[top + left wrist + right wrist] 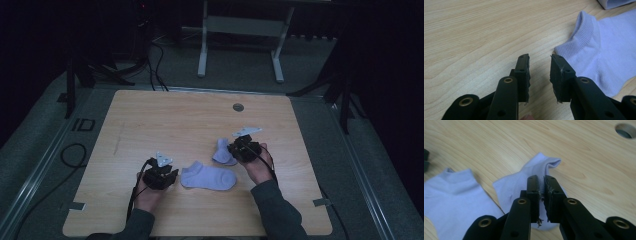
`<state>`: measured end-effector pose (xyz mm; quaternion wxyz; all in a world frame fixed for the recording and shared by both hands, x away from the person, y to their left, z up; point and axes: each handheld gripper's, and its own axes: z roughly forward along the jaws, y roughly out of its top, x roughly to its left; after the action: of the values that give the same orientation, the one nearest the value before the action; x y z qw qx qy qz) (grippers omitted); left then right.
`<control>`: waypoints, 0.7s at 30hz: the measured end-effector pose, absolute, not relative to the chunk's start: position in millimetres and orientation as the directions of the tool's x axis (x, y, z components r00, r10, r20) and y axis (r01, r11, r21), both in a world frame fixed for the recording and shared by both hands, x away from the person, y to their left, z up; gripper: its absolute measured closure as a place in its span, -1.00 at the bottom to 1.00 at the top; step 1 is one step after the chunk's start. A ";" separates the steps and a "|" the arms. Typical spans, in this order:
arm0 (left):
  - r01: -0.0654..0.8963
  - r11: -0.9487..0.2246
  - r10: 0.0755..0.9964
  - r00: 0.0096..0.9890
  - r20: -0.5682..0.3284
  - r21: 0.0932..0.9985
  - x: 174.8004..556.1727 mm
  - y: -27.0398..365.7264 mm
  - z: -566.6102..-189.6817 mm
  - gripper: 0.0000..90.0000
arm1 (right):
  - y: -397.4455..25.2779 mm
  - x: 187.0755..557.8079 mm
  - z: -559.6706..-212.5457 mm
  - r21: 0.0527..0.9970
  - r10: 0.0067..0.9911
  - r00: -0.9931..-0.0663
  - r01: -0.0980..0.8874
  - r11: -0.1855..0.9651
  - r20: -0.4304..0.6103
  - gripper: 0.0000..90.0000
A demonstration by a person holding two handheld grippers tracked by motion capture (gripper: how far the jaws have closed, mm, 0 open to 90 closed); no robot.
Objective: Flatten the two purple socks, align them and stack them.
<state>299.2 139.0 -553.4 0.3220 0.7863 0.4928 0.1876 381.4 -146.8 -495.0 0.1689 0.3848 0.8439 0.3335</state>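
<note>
While you hold both tools low over the pale wooden table (150,120), your forearms in dark sleeves (280,215) enter from the near edge. Nearest on the left, your left gripper (161,176) sits just left of the flat pale-lavender ankle sock (209,177); in the left gripper view, the left gripper (539,75) has its jaws spread with bare wood between them, and the ribbed cuff of the flat sock (609,50) lies just beside the right-hand jaw, whether touching it cannot be told. That sock lies flat on the table, near the middle of the near half, between your two hands.

Slightly farther and to the right, your right gripper (244,148) is at the second pale-lavender sock, bunched and partly folded (222,151). In the right gripper view, the right gripper (542,195) has its jaws pressed nearly together, pinching a fold of the bunched sock (524,180), whose cuff end (554,162) curls up beyond the jaw tips. The flat sock (451,197) lies to the left in that view, its edge touching or overlapping the bunched one.

Farther off, a round cable hole (238,107) sits in the table's far half. Beyond the table, the white legs of a metal frame (202,50) stand on grey floor.
</note>
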 end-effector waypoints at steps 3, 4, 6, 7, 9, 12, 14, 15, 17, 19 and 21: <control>0.653 -0.310 0.895 0.446 -0.020 0.691 299.0 138.8 -553.2 0.52 | -134.4 383.5 -493.5 0.689 0.750 -0.661 0.527 0.497 -0.035 0.84; 0.652 -0.309 0.895 0.446 -0.021 0.692 299.0 139.0 -553.2 0.52 | -130.5 384.3 -493.6 0.688 0.747 -0.664 0.527 0.498 -0.033 0.84; 0.653 -0.310 0.895 0.447 -0.020 0.691 299.1 139.8 -552.8 0.52 | -123.4 386.2 -495.0 0.685 0.743 -0.668 0.527 0.503 -0.033 0.84; 0.653 -0.311 0.895 0.446 -0.020 0.690 299.2 140.2 -552.7 0.52 | -120.5 387.5 -496.1 0.683 0.740 -0.672 0.524 0.509 -0.035 0.84; 0.651 -0.309 0.896 0.443 -0.017 0.693 299.2 140.6 -552.4 0.51 | -114.8 389.8 -498.5 0.676 0.740 -0.672 0.531 0.511 -0.031 0.84; 0.651 -0.307 0.897 0.442 -0.018 0.694 299.3 140.9 -552.3 0.51 | -109.6 392.0 -500.3 0.673 0.738 -0.675 0.533 0.512 -0.027 0.84; 0.651 -0.308 0.897 0.442 -0.017 0.693 299.4 140.9 -552.4 0.51 | -102.7 393.5 -501.4 0.670 0.731 -0.682 0.530 0.520 -0.028 0.84; 0.652 -0.310 0.896 0.443 -0.016 0.693 299.4 140.8 -552.4 0.51 | -100.0 394.2 -501.9 0.668 0.729 -0.684 0.531 0.521 -0.025 0.84; 0.651 -0.312 0.895 0.445 -0.016 0.692 299.4 140.5 -552.4 0.51 | -94.8 396.5 -502.9 0.669 0.726 -0.688 0.535 0.516 -0.010 0.84; 0.651 -0.311 0.896 0.445 -0.016 0.692 299.4 140.6 -552.4 0.51 | -90.1 399.0 -503.6 0.665 0.723 -0.690 0.538 0.518 -0.005 0.84; 0.651 -0.307 0.897 0.442 -0.017 0.694 299.4 140.9 -552.5 0.51 | -85.8 400.8 -504.0 0.664 0.720 -0.694 0.539 0.519 0.000 0.84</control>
<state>299.4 140.9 -552.5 0.3218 0.7856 0.4928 0.1908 400.8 -85.8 -504.0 0.1389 0.3658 0.8602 0.3269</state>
